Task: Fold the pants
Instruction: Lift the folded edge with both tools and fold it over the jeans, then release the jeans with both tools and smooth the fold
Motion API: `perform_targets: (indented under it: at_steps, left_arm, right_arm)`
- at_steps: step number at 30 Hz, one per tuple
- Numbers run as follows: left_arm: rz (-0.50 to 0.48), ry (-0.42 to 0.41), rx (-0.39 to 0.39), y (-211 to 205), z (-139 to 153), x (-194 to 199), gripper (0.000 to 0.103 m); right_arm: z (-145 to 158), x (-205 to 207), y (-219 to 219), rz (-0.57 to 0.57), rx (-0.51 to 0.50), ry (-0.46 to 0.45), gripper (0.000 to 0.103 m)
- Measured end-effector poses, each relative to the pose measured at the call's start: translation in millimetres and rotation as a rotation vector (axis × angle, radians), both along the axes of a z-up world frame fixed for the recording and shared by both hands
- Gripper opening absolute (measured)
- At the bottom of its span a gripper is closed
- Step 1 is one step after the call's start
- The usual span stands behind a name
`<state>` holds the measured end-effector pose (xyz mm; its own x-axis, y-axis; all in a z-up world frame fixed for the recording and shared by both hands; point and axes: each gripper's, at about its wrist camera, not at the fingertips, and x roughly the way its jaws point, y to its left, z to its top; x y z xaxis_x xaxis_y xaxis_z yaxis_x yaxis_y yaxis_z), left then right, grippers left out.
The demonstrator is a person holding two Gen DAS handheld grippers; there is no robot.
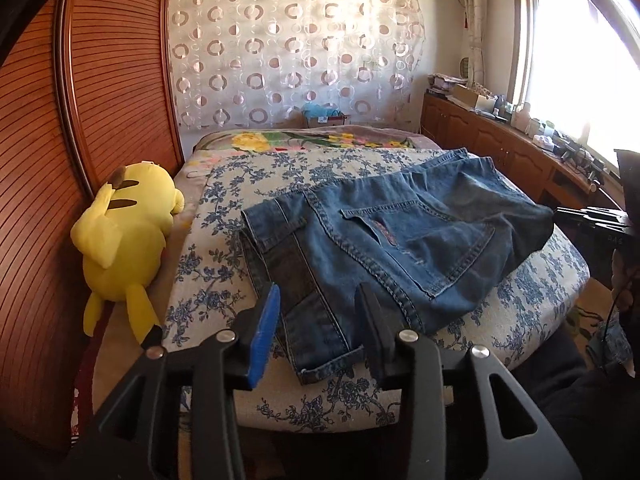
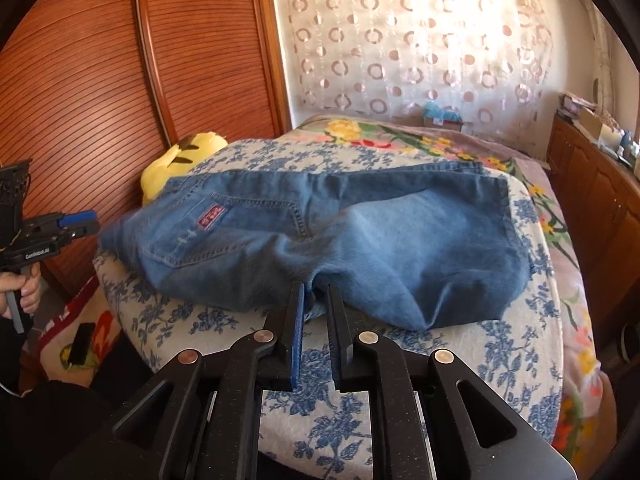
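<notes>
Blue jeans (image 1: 400,232) lie partly folded on the floral bed cover (image 1: 208,280), back pocket up. They also show in the right wrist view (image 2: 360,232). My left gripper (image 1: 320,300) is open, its fingers on either side of the jeans' near hem, holding nothing. My right gripper (image 2: 316,296) is nearly closed on a bunched fold of the jeans at their near edge. The right gripper shows at the right edge of the left wrist view (image 1: 592,220). The left gripper shows at the left edge of the right wrist view (image 2: 76,220).
A yellow plush toy (image 1: 124,240) lies at the bed's left side against the brown slatted wardrobe (image 1: 60,160). A flowered blanket (image 1: 320,138) covers the far bed. A wooden cabinet (image 1: 500,136) with clutter runs under the window at the right.
</notes>
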<state>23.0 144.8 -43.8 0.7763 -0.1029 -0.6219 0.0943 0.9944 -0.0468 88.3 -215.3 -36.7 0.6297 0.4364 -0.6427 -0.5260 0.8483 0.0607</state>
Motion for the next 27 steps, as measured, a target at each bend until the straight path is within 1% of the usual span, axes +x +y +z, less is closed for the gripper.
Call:
perform_targets:
  at_steps: [2,3,4,11,15,18,22,27]
  left_arm:
    - [0.003,-0.012,-0.002,0.8,3.5,0.4,0.055]
    - [0.003,-0.015,-0.001,1.2,4.6,1.8,0.059]
    - [0.004,-0.019,-0.001,1.5,5.0,3.0,0.066]
    - [-0.002,-0.019,-0.006,-2.4,1.8,22.8,0.067]
    - [-0.007,-0.008,-0.005,-9.0,-3.7,38.8,0.067]
    - [-0.017,0.0,-0.009,-16.3,-7.0,49.6,0.067]
    - [-0.045,0.001,-0.008,-30.7,-8.4,62.3,0.067]
    - [-0.083,-0.009,-0.018,-49.0,-5.2,78.3,0.067]
  right_arm:
    - [1.7,0.6,-1.3,-0.01,-0.006,-0.012,0.011]
    - [2.0,1.6,-1.8,-0.015,-0.01,-0.017,0.011]
    - [2.3,3.2,-2.7,-0.019,-0.009,-0.018,0.013]
    - [-3.9,13.7,-8.2,-0.047,0.004,-0.01,0.025]
    - [-9.8,22.5,-11.8,-0.068,0.014,-0.013,0.041]
    - [-14.7,30.2,-13.4,-0.079,0.025,-0.008,0.049]
    - [-26.3,39.0,-12.1,-0.083,0.025,0.017,0.051]
    - [-37.8,39.1,-11.9,-0.079,0.011,0.039,0.051]
